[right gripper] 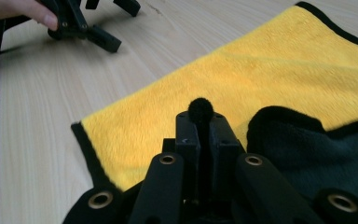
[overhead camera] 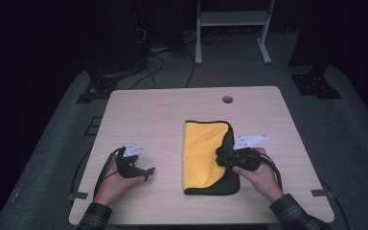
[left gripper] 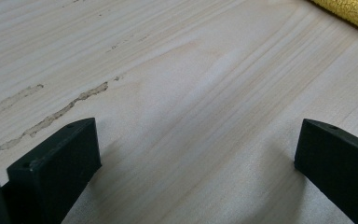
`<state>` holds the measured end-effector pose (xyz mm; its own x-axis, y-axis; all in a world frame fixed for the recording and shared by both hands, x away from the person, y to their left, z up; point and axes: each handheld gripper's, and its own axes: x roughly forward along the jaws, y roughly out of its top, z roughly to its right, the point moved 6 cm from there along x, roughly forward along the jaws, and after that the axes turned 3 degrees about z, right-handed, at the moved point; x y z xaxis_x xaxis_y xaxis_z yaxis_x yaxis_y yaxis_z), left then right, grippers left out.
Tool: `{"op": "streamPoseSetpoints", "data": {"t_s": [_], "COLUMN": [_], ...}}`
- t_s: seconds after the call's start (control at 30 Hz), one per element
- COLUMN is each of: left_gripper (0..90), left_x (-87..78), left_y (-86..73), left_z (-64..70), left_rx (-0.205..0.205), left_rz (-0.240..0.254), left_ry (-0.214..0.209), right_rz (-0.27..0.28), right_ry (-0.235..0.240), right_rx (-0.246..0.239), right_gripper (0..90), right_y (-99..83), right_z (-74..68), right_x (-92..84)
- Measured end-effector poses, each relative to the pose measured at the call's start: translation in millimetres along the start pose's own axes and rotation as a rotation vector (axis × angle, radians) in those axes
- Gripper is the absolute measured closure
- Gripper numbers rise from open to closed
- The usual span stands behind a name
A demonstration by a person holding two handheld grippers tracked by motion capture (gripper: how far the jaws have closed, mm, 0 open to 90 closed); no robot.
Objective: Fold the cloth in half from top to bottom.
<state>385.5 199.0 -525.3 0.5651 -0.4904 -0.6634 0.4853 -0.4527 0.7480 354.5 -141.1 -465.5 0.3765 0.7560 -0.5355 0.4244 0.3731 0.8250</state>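
A yellow towel [overhead camera: 201,153] with black trim lies folded on the wooden table [overhead camera: 163,110], right of centre. Its right edge is turned up, showing the dark grey underside [right gripper: 307,144]. My right gripper [overhead camera: 220,155] hovers over that edge, and its jaws [right gripper: 200,109] are shut on a tuft of the black trim. The yellow face [right gripper: 261,70] spreads out beyond the jaws. My left gripper [overhead camera: 148,172] rests low over bare wood at the left, jaws [left gripper: 196,135] open with nothing between them. A corner of the towel [left gripper: 349,11] shows at the top right of the left gripper view.
A round cable hole [overhead camera: 227,99] sits near the table's far edge. Beyond the table stand a white metal frame [overhead camera: 230,19], loose cables [overhead camera: 158,62] and black stand bases [overhead camera: 316,84] on the grey floor. The left gripper [right gripper: 88,28] and a hand appear across the table.
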Motion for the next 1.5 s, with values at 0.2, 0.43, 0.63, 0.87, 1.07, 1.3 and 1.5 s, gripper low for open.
{"op": "streamPoseSetpoints", "data": {"t_s": [0.2, 0.43, 0.63, 0.87, 1.07, 1.3, 1.5], "left_gripper": [0.0, 0.0, 0.0, 0.0, 6.3, 25.6, 38.1], "left_x": [0.0, 0.3, 0.3, 0.2, -1.6, -2.0, 4.7], "left_y": [0.0, 0.2, 0.2, 0.2, 1.4, 7.3, 26.8], "left_z": [0.1, 0.2, 0.4, 0.5, 4.8, 9.5, 8.3], "left_rx": [-0.001, -0.003, -0.006, -0.006, 0.022, 0.031, 0.018], "left_rz": [0.0, 0.004, 0.004, 0.004, 0.023, 0.025, 0.023], "left_ry": [0.001, 0.002, 0.002, 0.003, -0.024, -0.046, -0.067], "right_rz": [0.008, -0.065, -0.139, -0.142, -0.005, 0.08, 0.075], "right_ry": [-0.025, -0.021, -0.012, -0.019, -0.01, -0.052, -0.151], "right_rx": [0.019, 0.043, 0.041, 0.019, 0.022, 0.028, 0.008], "right_gripper": [83.6, 82.4, 82.3, 75.2, 55.4, 49.3, 46.4], "right_y": [-18.2, -51.6, -71.4, -78.4, -58.2, -41.2, -28.6], "right_z": [-1.6, -10.4, -16.9, -17.3, -12.7, 1.1, 28.9], "right_x": [-26.5, -31.0, -23.8, -28.6, -40.4, -52.8, -50.0]}}
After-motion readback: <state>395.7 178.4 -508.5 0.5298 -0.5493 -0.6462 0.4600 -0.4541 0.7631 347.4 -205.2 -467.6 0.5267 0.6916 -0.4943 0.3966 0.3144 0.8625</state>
